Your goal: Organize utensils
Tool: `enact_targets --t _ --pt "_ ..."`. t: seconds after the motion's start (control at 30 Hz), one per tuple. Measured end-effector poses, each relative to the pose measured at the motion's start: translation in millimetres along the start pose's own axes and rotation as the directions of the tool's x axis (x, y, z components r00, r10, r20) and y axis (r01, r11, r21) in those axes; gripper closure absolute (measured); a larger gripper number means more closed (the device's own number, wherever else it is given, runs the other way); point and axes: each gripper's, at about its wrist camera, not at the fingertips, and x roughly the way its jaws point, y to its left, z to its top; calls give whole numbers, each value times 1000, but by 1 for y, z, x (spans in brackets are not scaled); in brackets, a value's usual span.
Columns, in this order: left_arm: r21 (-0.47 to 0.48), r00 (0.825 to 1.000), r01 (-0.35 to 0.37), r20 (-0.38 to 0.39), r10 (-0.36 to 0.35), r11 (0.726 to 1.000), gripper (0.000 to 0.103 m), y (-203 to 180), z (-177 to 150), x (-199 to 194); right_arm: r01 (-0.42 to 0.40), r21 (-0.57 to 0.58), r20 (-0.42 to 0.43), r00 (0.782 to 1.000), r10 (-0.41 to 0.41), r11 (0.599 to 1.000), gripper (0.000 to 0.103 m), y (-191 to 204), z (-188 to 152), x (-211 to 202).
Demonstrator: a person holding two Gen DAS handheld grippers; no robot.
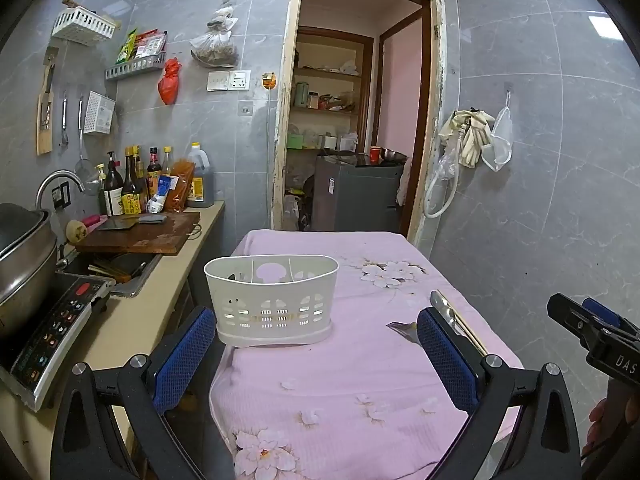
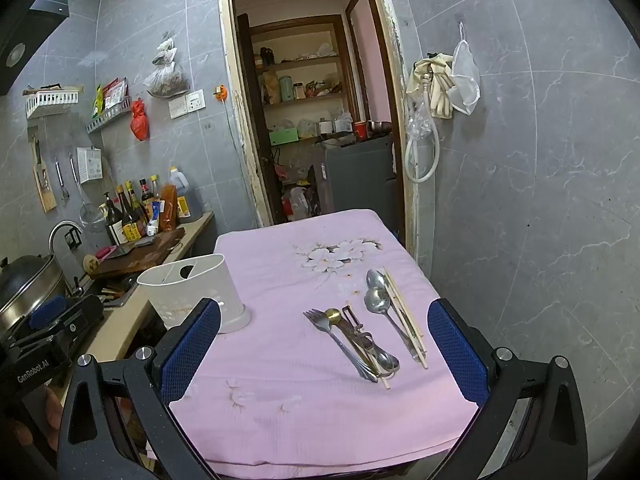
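A white slotted utensil basket (image 1: 272, 300) with dividers stands on the left part of the pink flowered tablecloth (image 1: 352, 380); it also shows in the right wrist view (image 2: 196, 292). Loose utensils lie to its right: a fork (image 2: 340, 344), a gold spoon (image 2: 334, 314), a peeler (image 2: 354, 326), two steel spoons (image 2: 378, 292) and chopsticks (image 2: 404, 316). My left gripper (image 1: 316, 352) is open and empty, just before the basket. My right gripper (image 2: 324, 352) is open and empty, its fingers either side of the utensils, nearer the camera.
A counter (image 1: 160, 280) on the left holds an induction cooker (image 1: 52, 336), a steel pot (image 1: 20, 256), a sink, a cutting board (image 1: 140, 232) and bottles (image 1: 132, 188). A grey tiled wall (image 2: 540, 200) stands close on the right. A doorway (image 1: 352, 128) opens behind the table.
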Motion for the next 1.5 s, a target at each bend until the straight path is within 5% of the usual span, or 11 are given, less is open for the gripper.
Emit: enact_targets --t 1.5 --pt "-6 1000 -2 -4 2 1000 1 4 2 7 -1 4 -7 1000 1 1000 1 1 -2 1"
